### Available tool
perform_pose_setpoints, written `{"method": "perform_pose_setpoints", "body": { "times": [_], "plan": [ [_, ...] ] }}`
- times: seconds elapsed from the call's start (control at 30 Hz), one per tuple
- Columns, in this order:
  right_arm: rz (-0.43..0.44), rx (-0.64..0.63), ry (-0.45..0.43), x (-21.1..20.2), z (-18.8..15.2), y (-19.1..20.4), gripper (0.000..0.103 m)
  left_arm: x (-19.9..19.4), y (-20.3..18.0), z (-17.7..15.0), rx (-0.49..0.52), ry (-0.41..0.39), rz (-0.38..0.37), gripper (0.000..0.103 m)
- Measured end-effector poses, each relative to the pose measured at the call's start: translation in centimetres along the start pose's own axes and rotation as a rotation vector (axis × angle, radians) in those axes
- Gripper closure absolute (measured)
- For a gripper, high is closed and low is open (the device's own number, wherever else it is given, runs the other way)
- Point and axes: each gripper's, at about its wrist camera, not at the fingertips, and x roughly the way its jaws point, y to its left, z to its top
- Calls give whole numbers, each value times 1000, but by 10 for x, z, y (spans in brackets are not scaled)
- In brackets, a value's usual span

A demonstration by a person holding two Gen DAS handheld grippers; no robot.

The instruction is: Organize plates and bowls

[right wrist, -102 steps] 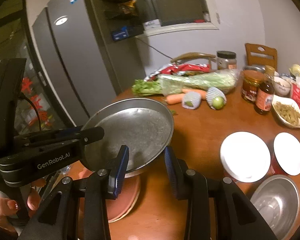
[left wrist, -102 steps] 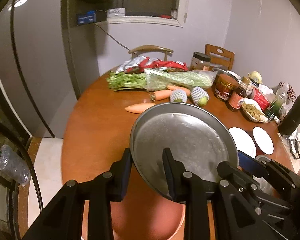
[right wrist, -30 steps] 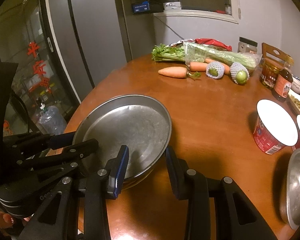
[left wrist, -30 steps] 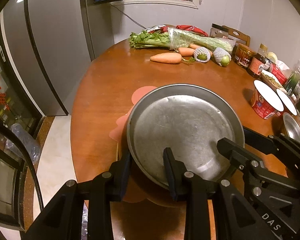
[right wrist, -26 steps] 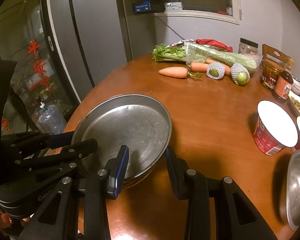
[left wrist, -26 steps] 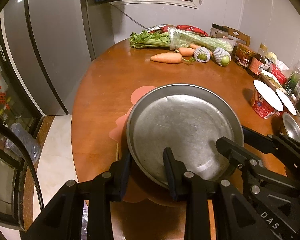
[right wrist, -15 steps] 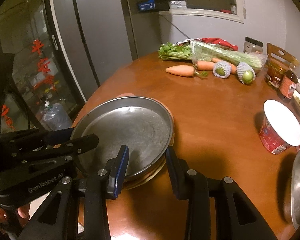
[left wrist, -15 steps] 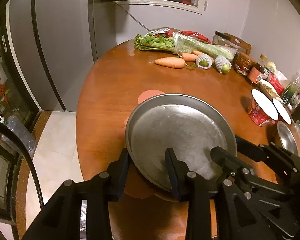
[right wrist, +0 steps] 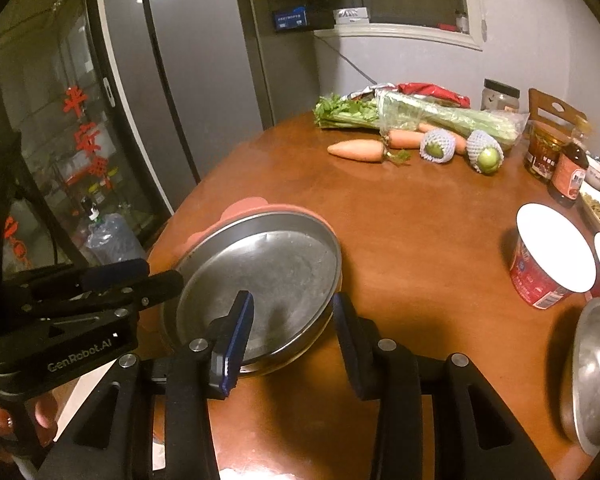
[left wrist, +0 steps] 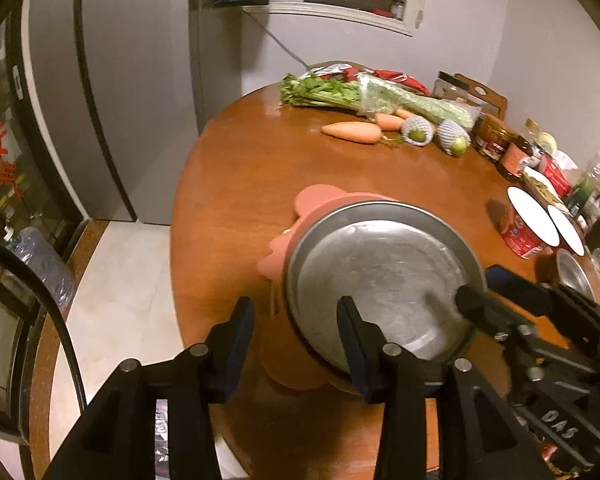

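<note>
A round steel plate (left wrist: 380, 276) rests on a pink plate (left wrist: 320, 200) with a scalloped edge near the table's front left; it also shows in the right wrist view (right wrist: 260, 276). My left gripper (left wrist: 296, 328) is open, its jaws astride the steel plate's near rim without closing on it. My right gripper (right wrist: 292, 324) is open at the plate's right rim, one finger over the plate, one outside. A steel bowl (right wrist: 592, 364) lies at the right.
Carrots (left wrist: 352, 132), celery (left wrist: 364, 96) and netted fruit (left wrist: 418, 134) lie at the table's far side. Jars, bottles and two red noodle cups (right wrist: 548, 260) stand along the right. A fridge (right wrist: 188, 92) and floor lie off the left edge.
The steel plate came down from mid-air onto the pink plate. Both grippers opened their jaws and drew back and up a little.
</note>
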Motion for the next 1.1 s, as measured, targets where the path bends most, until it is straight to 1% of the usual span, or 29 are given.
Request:
{"method": "perform_pose_setpoints", "body": {
  "times": [0.03, 0.07, 0.17, 0.2, 0.27, 0.33, 0.47, 0.57, 0.7, 0.83, 1.1],
  "plan": [
    [0, 2, -1, -1, 0, 0, 58, 0, 1, 0, -3, 0, 1, 59],
    [-1, 6, -3, -3, 1, 0, 54, 0, 3, -1, -8, -1, -1, 58],
    [-9, 18, -12, -9, 1, -4, 47, 1, 9, -2, -25, 1, -5, 49],
    [-15, 25, -13, -10, 0, -5, 46, 3, 13, -1, -41, 9, -19, 47],
    [-22, 34, -10, -12, -1, -8, 43, 8, 19, -2, -69, 24, -51, 46],
    [-24, 57, -2, -12, -3, -14, 42, 15, 24, -1, -92, 47, -78, 46],
    [-27, 99, 29, -6, -4, -20, 42, 25, 22, 0, -92, 74, -81, 46],
    [-36, 100, 42, -1, -4, -20, 42, 33, 19, 1, -100, 92, -112, 46],
    [-29, 96, 71, 9, -4, -16, 42, 38, 12, 3, -75, 96, -146, 46],
    [-18, 108, 91, 18, -3, -17, 42, 42, 6, 4, -56, 100, -155, 47],
    [23, 90, 106, 29, -3, -17, 42, 50, -7, 12, -25, 119, -191, 48]
  ]
}}
